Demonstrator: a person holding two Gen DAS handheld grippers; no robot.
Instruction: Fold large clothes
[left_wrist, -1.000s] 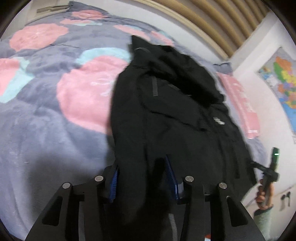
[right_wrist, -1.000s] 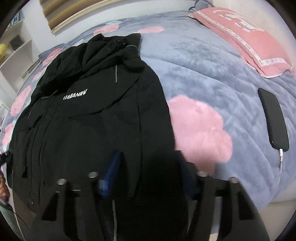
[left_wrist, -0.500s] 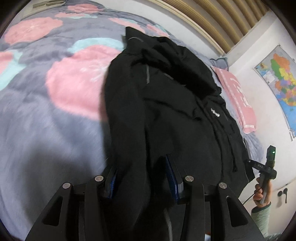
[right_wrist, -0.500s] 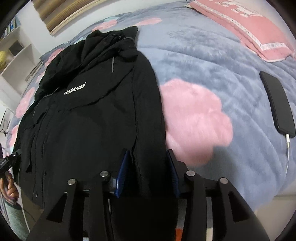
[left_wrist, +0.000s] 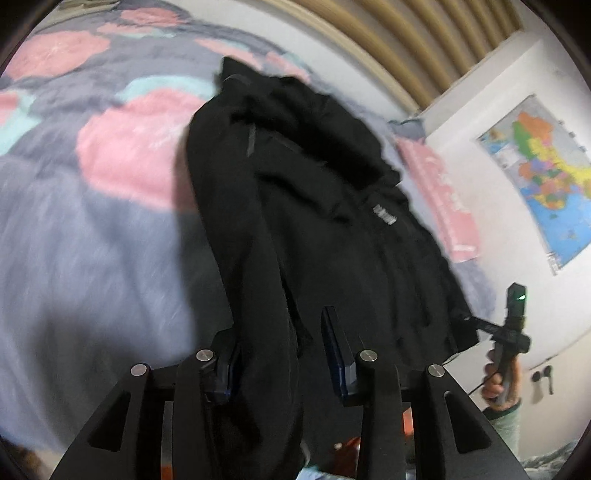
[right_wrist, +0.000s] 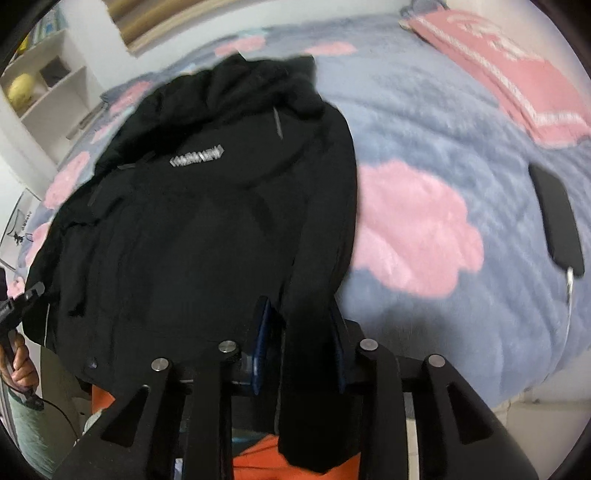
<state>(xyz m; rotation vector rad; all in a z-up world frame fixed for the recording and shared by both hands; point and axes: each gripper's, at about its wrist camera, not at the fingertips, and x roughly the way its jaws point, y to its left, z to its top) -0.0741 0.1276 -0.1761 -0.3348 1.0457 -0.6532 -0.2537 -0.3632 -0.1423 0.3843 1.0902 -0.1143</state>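
A large black hooded jacket (left_wrist: 332, 206) lies spread on the bed, hood far, hem near; it also shows in the right wrist view (right_wrist: 207, 206) with a white chest logo (right_wrist: 196, 159). My left gripper (left_wrist: 282, 347) has the jacket's left sleeve (left_wrist: 258, 295) running between its blue pads; its jaws stand a little apart with the cloth bunched between them. My right gripper (right_wrist: 301, 325) has the right sleeve (right_wrist: 317, 280) between its pads in the same way. Both sleeves are lifted off the bed toward me.
The bed has a grey blanket with pink flowers (right_wrist: 413, 221). A black phone with a cable (right_wrist: 556, 218) lies at the right. A pink pillow (right_wrist: 509, 66) is far right. A wall map (left_wrist: 543, 166) and white shelves (right_wrist: 40, 96) flank the bed.
Both grippers have pulled back and up with the sleeves, drawing the jacket slightly toward the near bed edge. The right gripper's jaws have narrowed on the sleeve since one second ago.
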